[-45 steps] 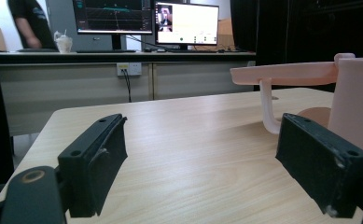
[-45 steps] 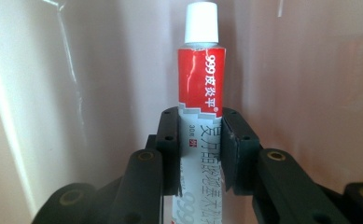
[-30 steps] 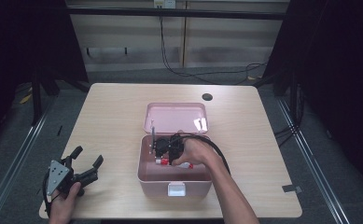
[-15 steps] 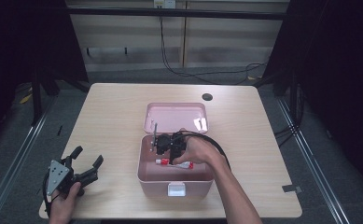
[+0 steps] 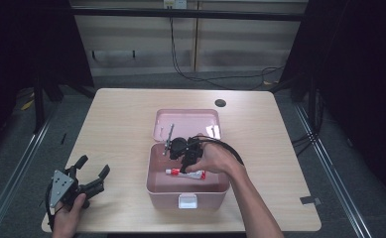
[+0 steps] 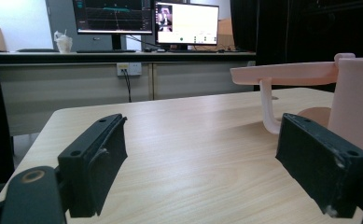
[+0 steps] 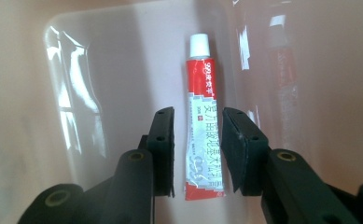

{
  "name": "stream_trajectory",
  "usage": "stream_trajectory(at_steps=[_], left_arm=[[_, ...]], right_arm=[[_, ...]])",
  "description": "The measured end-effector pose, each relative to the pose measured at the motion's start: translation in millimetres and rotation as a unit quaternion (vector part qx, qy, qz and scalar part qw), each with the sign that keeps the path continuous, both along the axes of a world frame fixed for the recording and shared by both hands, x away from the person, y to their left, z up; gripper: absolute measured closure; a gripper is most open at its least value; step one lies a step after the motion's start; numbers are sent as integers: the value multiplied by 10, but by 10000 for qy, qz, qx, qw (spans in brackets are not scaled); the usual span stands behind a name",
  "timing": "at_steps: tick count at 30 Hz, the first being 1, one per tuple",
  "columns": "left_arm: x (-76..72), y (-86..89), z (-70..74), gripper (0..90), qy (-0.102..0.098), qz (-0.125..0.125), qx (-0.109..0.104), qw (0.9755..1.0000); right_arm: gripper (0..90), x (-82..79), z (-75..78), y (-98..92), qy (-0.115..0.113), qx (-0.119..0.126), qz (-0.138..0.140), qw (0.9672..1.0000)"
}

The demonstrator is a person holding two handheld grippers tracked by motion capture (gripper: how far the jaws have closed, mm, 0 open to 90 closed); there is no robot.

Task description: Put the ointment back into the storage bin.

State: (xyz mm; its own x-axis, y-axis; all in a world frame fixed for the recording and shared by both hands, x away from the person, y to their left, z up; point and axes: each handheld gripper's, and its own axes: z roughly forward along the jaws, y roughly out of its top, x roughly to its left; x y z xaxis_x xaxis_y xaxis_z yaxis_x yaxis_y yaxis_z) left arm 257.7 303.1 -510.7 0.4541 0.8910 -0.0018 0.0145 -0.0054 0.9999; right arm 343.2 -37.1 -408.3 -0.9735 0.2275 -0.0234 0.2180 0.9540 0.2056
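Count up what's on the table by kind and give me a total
Pink box with its lid open: 1
Red and white tube lying in the box: 1
hand-held gripper: 2, the left at the table's near left corner, the right over the tube in the box
Total: 4

My right gripper (image 7: pixel 197 151) looks down into the pink box (image 7: pixel 76 70); its two black jaws stand apart on either side of a red-and-white tube (image 7: pixel 202 121); the tube lies flat on the box floor, white cap (image 7: pixel 199 45) pointing away; I cannot tell whether they touch it.
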Motion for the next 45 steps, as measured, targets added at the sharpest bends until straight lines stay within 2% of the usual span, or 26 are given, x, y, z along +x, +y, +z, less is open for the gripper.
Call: stream_trajectory(at_steps=[8, 9, 14, 23, 27, 31, 36, 42, 45], left_arm=[[0, 0, 0, 158, 1, 3, -1, 10000], [0, 0, 0, 158, 0, 0, 0, 10000], [0, 0, 0, 158, 0, 0, 2, 10000], [0, 0, 0, 158, 1, 3, -2, 10000], [0, 0, 0, 158, 0, 0, -2, 10000], [-1, 0, 0, 158, 0, 4, -4, 10000], [0, 0, 0, 158, -1, 4, -2, 10000], [-1, -1, 0, 158, 0, 2, -4, 10000], [-1, 1, 0, 158, 2, 4, 10, 10000]], right_arm=[[624, -12, 112, -104, 84, 265, -171, 9995], [618, -13, 136, -129, 96, 360, -231, 9990], [603, -41, 193, -169, 104, 484, -259, 9984], [521, -87, 325, -323, -45, 905, -478, 9947], [480, -102, 366, -415, -63, 1226, -610, 9906], [442, -130, 402, -496, -128, 1447, -741, 9866], [431, -171, 454, -619, -305, 1925, -843, 9772], [417, -232, 521, -747, -458, 2243, -932, 9690], [417, -274, 561, -820, -537, 2396, -1081, 9633]])
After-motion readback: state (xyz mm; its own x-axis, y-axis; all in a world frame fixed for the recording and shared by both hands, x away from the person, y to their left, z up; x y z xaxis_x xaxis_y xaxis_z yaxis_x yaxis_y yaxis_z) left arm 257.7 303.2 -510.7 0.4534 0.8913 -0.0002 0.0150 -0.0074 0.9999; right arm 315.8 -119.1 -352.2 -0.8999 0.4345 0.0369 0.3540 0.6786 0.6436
